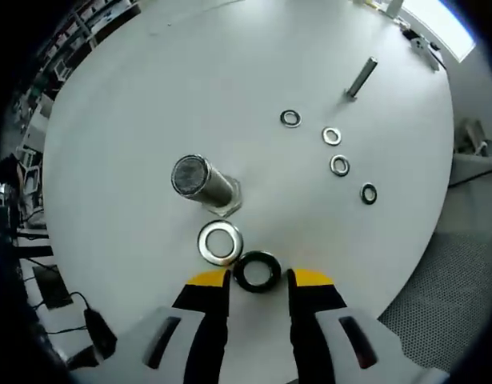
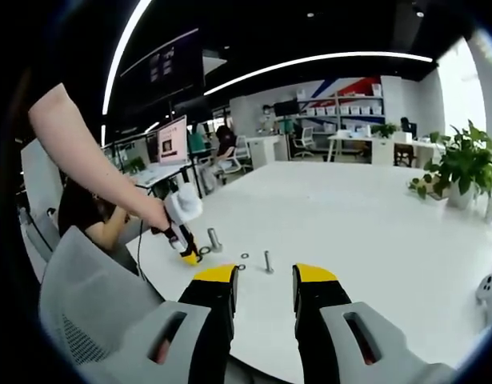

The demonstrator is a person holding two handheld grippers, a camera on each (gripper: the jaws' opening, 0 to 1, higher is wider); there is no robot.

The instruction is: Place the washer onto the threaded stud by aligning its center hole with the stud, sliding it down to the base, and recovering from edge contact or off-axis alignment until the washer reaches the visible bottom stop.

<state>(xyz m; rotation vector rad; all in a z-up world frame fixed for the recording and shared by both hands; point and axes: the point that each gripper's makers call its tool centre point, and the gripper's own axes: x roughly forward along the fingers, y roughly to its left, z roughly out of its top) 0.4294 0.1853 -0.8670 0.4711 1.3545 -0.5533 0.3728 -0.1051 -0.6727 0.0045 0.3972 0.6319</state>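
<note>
your left gripper [image 1: 259,278] hung above the white table [image 1: 134,120], jaws apart around a black washer [image 1: 257,271] lying flat, not clearly pinched. a silver washer [image 1: 220,242] lay just beside it, near the big stud [image 1: 202,182]. four small washers [image 1: 332,136] sat farther off. your right gripper [image 2: 264,277] was open and empty, well back from the table.

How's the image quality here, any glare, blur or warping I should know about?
Left gripper view: even light, soft shadows, the table edge bowed by the fisheye, big stud top shiny, nearby washers sharp. Right gripper view: ceiling light strips curve and flare, window side is blown out, distant small stud tiny.
</note>
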